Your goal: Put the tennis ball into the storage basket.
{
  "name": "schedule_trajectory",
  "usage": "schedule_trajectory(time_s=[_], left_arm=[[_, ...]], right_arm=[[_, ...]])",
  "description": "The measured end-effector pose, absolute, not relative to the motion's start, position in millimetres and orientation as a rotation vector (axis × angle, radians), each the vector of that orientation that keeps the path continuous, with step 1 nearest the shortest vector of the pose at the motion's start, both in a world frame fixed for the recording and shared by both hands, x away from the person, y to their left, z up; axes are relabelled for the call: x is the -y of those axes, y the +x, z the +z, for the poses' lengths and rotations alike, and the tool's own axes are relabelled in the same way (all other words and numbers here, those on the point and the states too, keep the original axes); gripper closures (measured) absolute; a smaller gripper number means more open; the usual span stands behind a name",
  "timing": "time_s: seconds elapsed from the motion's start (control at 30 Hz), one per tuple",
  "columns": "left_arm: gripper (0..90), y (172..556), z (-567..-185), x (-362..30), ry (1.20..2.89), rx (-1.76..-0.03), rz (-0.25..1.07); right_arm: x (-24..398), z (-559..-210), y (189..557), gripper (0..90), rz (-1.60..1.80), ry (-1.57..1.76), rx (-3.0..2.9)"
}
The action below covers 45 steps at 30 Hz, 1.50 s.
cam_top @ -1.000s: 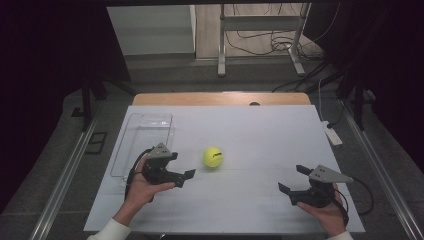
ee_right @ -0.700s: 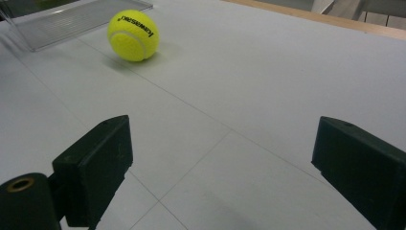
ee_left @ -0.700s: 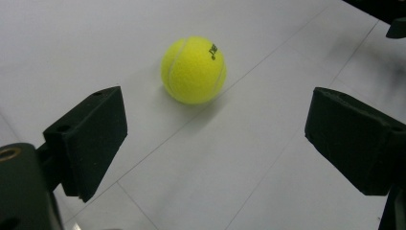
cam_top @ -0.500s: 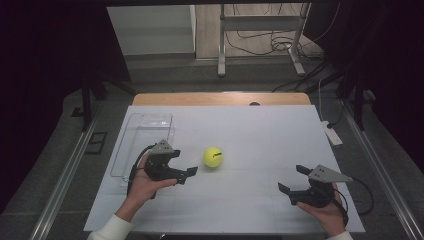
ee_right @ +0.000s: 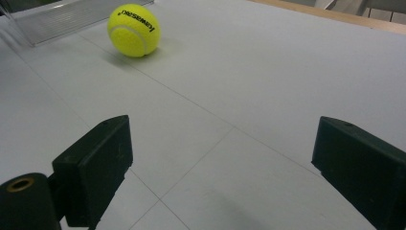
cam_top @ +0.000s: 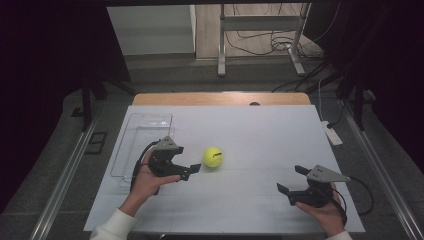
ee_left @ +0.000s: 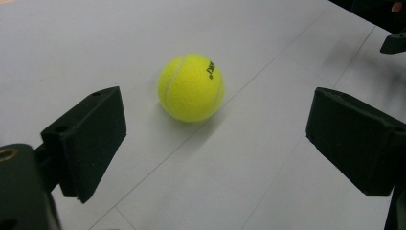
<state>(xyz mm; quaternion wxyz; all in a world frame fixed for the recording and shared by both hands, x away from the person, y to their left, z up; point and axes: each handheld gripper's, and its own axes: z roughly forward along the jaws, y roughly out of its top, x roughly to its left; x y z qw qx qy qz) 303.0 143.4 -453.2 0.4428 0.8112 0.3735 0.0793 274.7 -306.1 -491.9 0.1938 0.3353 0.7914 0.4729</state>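
Left gripper (cam_top: 192, 170) stood wide open, empty, just beside 1 yellow tennis ball (cam_top: 212, 157) on desk (cam_top: 260, 135). Right gripper (cam_top: 291, 179) open, empty, well apart. 1 clear tray (cam_top: 142, 131) at desk's left.

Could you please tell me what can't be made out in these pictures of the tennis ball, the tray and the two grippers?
- Tennis ball: its black print is too small to read in the high view.
- Clear tray: its near end is hidden by the left gripper in the high view; the right gripper view's top edge cuts it off.
- Right gripper: the hand hides its underside.
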Motion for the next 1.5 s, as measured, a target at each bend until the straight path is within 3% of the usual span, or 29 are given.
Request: schedule_trajectory(time_s=[1.5], left_arm=[[6.8,355,-440,-100,2.12,-0.873,0.133]], right_arm=[[306,-493,275,6.8,1.325,0.931,-2.225]])
